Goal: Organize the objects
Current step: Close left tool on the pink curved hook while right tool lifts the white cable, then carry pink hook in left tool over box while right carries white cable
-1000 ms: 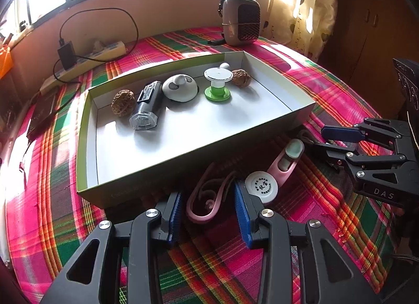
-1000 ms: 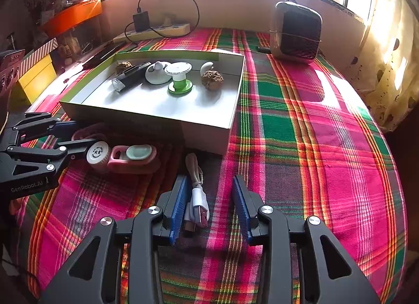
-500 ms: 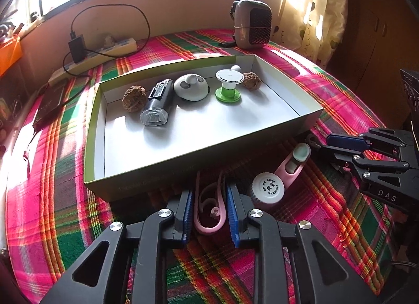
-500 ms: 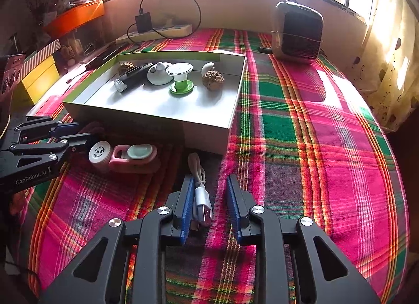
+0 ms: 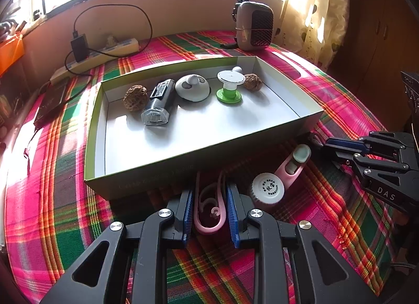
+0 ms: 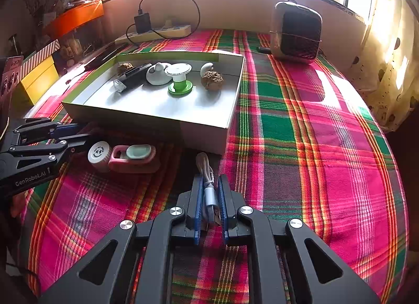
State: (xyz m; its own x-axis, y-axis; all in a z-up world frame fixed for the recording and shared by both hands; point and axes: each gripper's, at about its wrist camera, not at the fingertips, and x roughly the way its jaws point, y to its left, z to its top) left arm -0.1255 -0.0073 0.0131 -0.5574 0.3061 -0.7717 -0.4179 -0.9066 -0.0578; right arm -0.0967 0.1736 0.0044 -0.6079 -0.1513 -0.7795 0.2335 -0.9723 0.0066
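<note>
Both grippers had closed since a second earlier, when their jaws stood wide around their targets. Now my left gripper (image 5: pixel 209 209) was clamped on the pink looped strap (image 5: pixel 210 208), its blue pads pressing the strap's two sides on the plaid cloth (image 5: pixel 65 212), just in front of the box's near wall. My right gripper (image 6: pixel 209 207) had likewise gone from wide to pinched on the white USB cable (image 6: pixel 208 186), whose metal plug showed between the pads while its bundled end lay toward twelve o'clock, near the box corner. Neither hand had shifted its place. At two o'clock from the left gripper sat the white round cap (image 5: pixel 268 188), touching the pink holder (image 5: pixel 293 163) with its pale green insert; neither had moved. The shallow box (image 5: pixel 94 131), white inside with a green rim, held the same row along its far side: a brown walnut (image 5: pixel 135 97) at the left end, then the dark flashlight (image 5: pixel 158 102), the white dome-shaped piece (image 5: pixel 192 87), the green and white spool (image 5: pixel 229 85), and a second walnut (image 5: pixel 252 81) at the right, with a small white object partly hidden behind the spool. Its near half was bare.
</note>
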